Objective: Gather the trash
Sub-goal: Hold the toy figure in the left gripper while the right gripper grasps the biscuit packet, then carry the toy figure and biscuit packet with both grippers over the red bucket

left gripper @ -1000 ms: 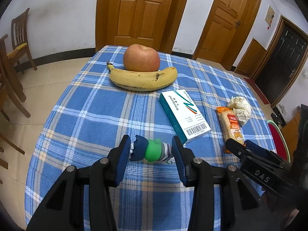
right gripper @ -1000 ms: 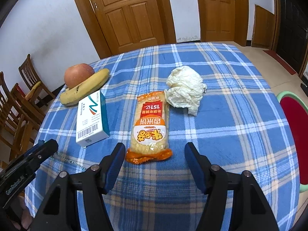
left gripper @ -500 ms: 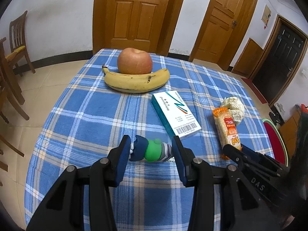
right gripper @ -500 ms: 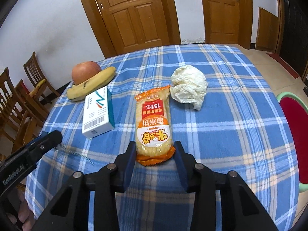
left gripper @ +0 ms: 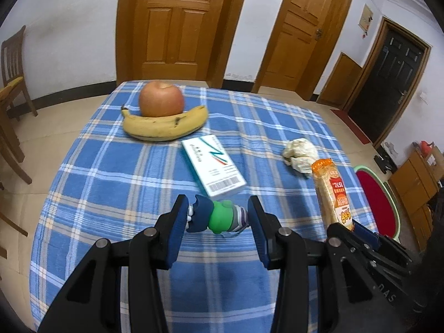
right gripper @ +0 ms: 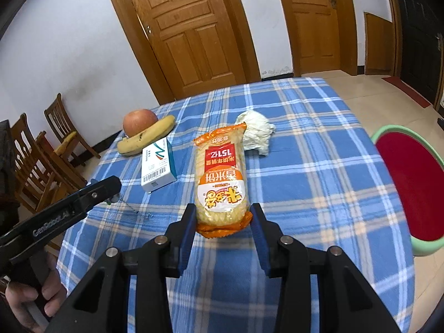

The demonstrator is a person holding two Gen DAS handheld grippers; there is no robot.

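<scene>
An orange rice-cracker packet (right gripper: pixel 220 177) is gripped at its near end by my right gripper (right gripper: pixel 223 216), and it tilts up off the blue checked tablecloth (right gripper: pixel 305 183). In the left wrist view the packet (left gripper: pixel 331 191) stands up from the right gripper (left gripper: pixel 351 229). My left gripper (left gripper: pixel 217 211) is shut on a small green, navy and striped toy figure (left gripper: pixel 219 217), held above the cloth. A crumpled white tissue (right gripper: pixel 256 131) lies just beyond the packet. The left gripper (right gripper: pixel 112 190) also shows at the left edge of the right wrist view.
A white and teal box (left gripper: pixel 213 166) lies mid-table. An apple (left gripper: pixel 161 98) and a banana (left gripper: pixel 163 126) sit at the far side. A green-rimmed bin with a red liner (right gripper: pixel 410 177) stands right of the table. Wooden chairs (right gripper: pixel 36 161) stand to the left.
My right gripper closed on the near end of the packet and raised it off the cloth. Both grippers rose and drew back; the left one kept the toy throughout.
</scene>
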